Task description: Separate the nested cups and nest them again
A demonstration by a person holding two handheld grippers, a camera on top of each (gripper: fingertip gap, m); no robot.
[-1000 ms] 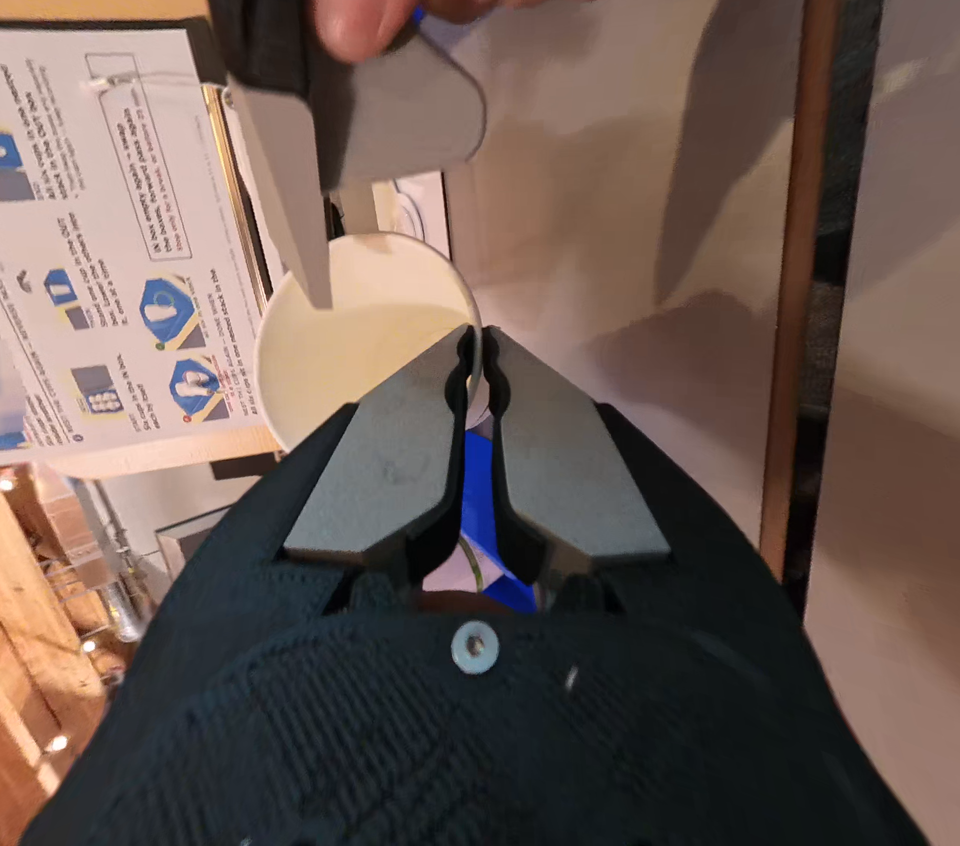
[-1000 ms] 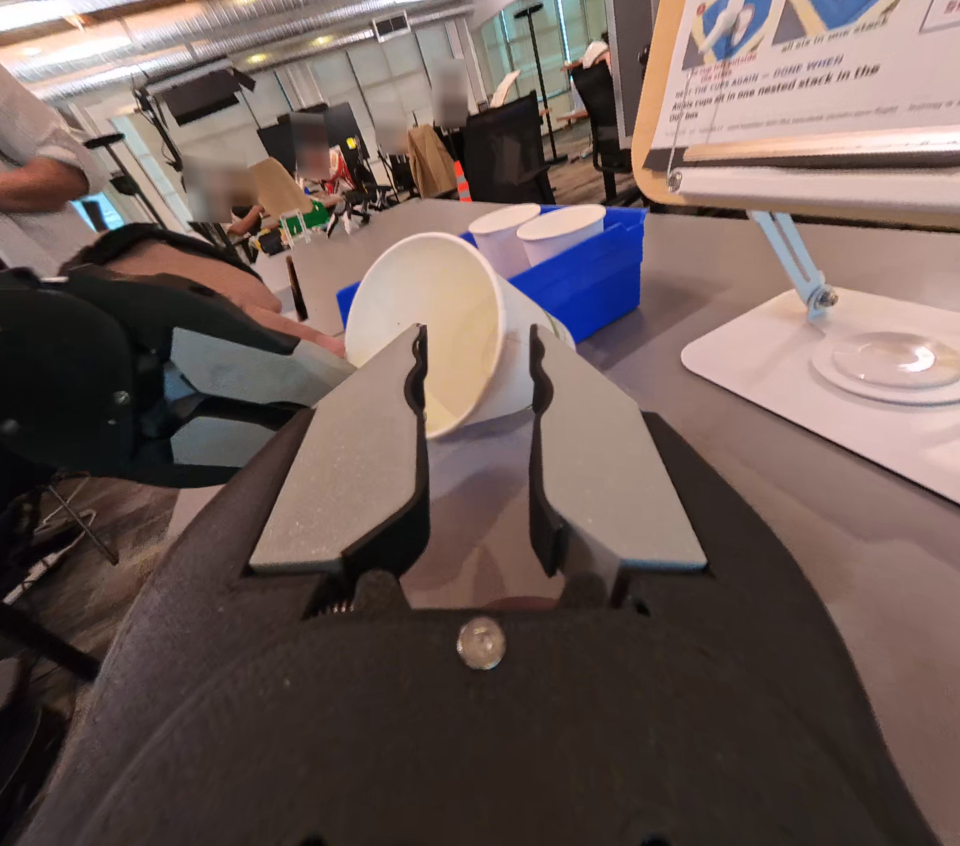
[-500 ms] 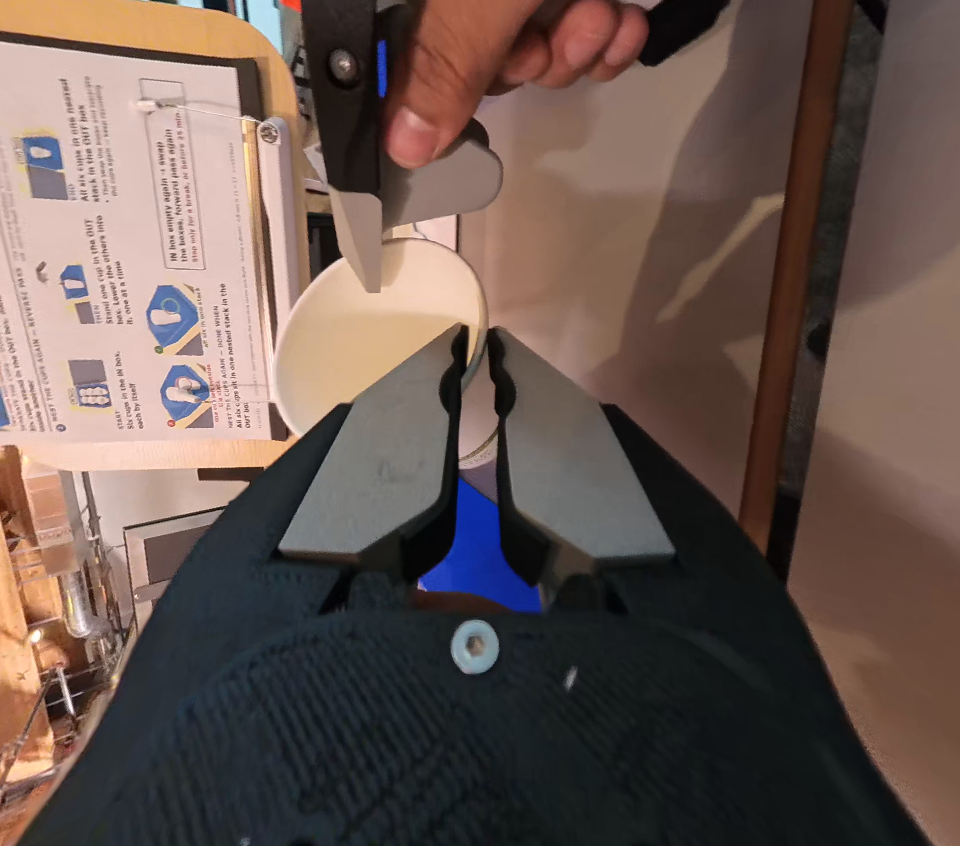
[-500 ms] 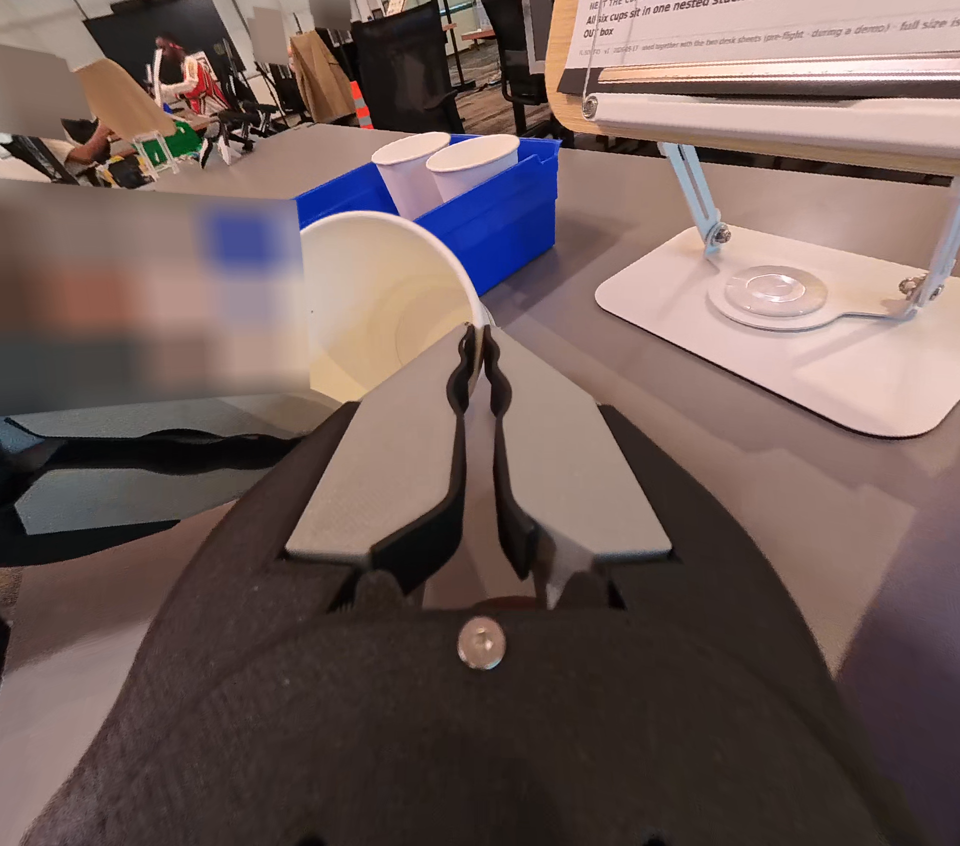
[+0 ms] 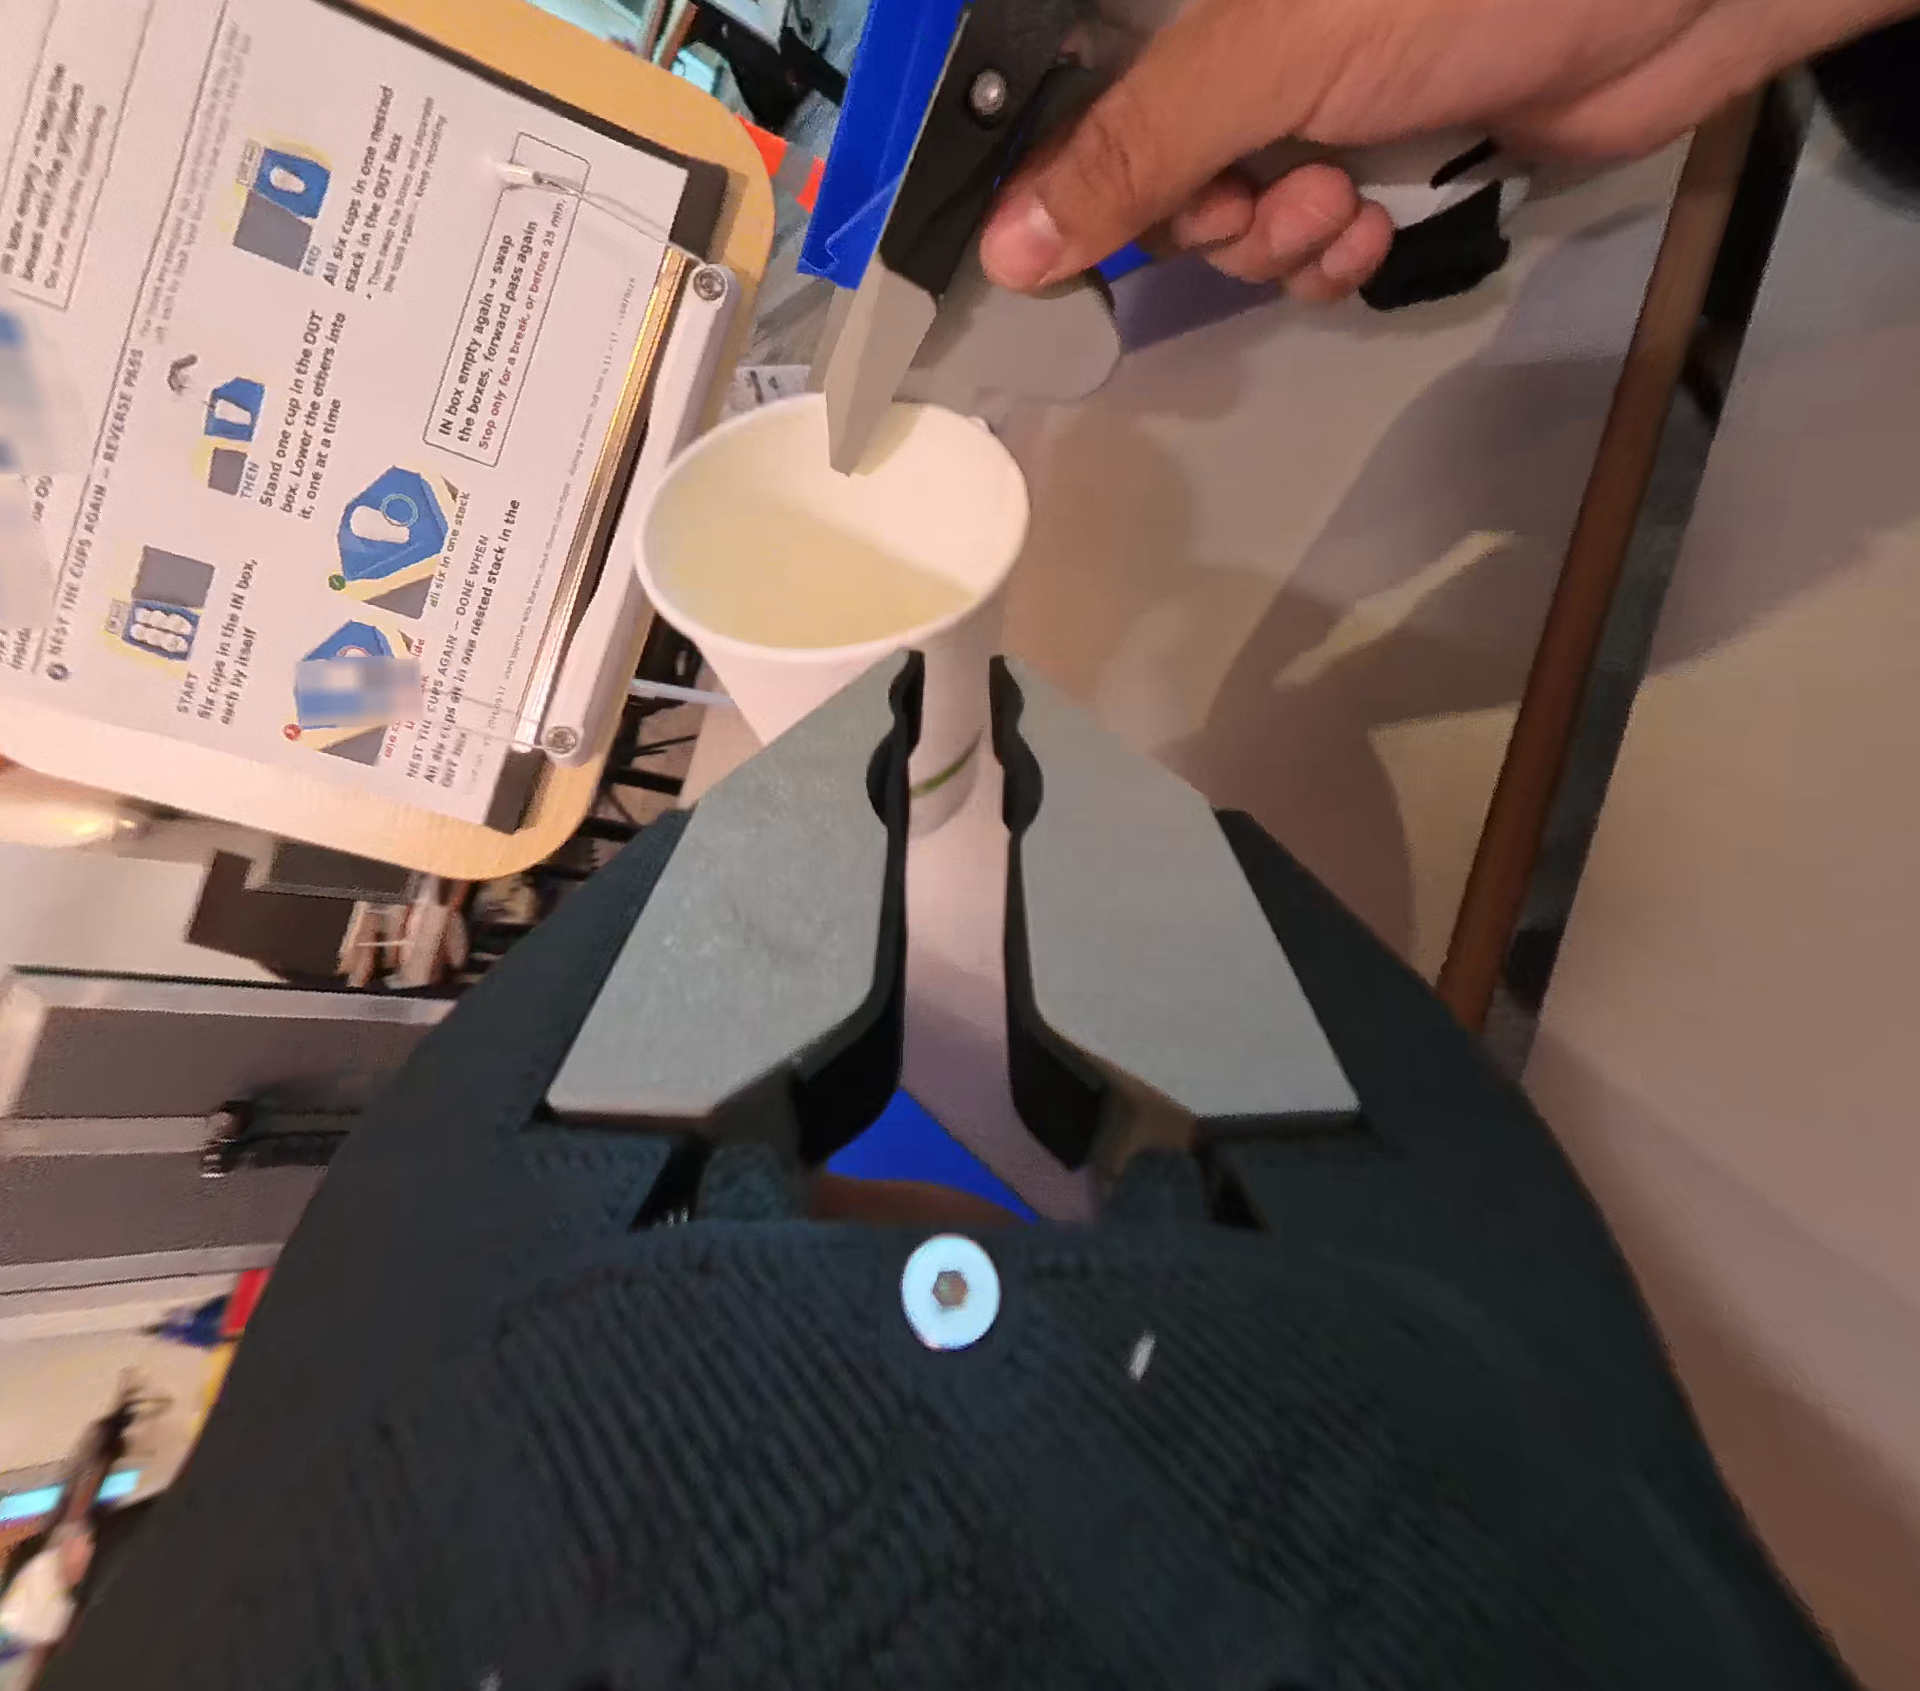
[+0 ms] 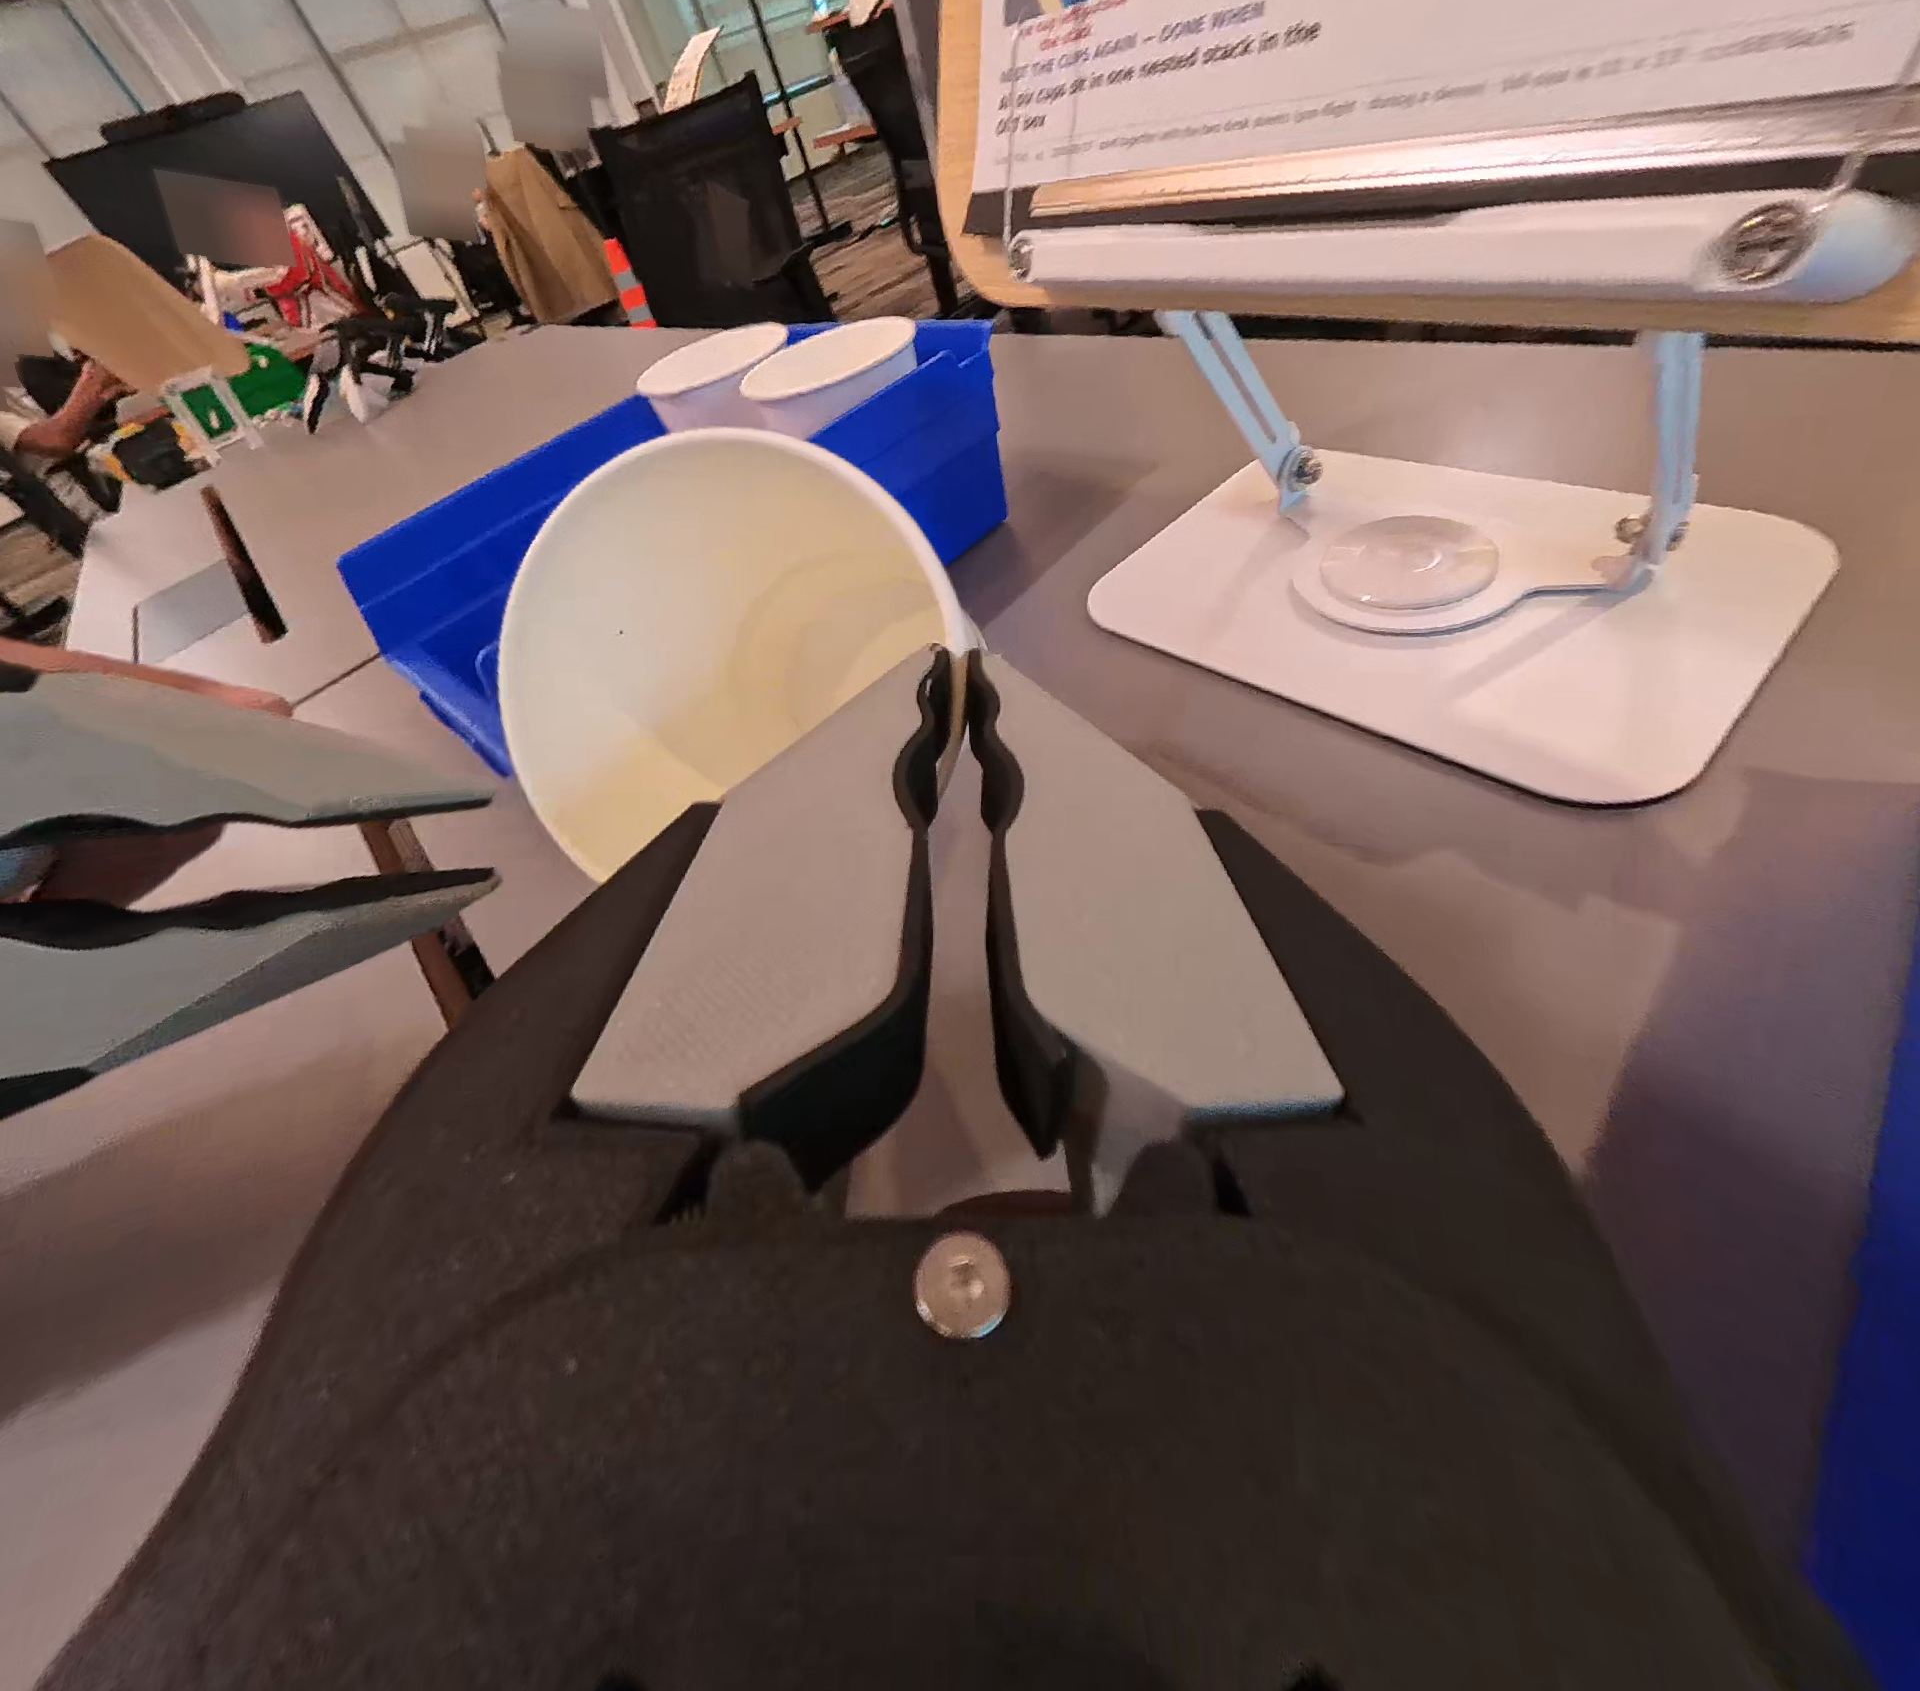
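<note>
A white paper cup (image 6: 707,633) is tilted with its mouth toward my right wrist camera. My right gripper (image 6: 958,665) is shut on its rim, one finger inside and one outside. In the left wrist view the same cup (image 5: 821,561) hangs from the right gripper (image 5: 914,426), which a hand holds. My left gripper (image 5: 951,685) is slightly open, and the cup's lower part shows through the gap between its fingertips. In the right wrist view the left gripper (image 6: 483,841) sits just left of the cup, with nothing between its jaws.
A blue bin (image 6: 914,478) behind the cup holds two upright white cups (image 6: 712,384). A white stand (image 6: 1455,623) at the right carries a wooden board with an instruction sheet (image 5: 312,394). Another blue bin edge (image 6: 1870,1329) shows at far right. The grey table's wooden edge (image 5: 1558,706) runs alongside. The left gripper's tips are roughly 9 centimeters from the right gripper's.
My right gripper closed on the cup's rim. My left gripper, shut on the rim before, has opened and let go, and the cup has drawn away from its fingertips.
</note>
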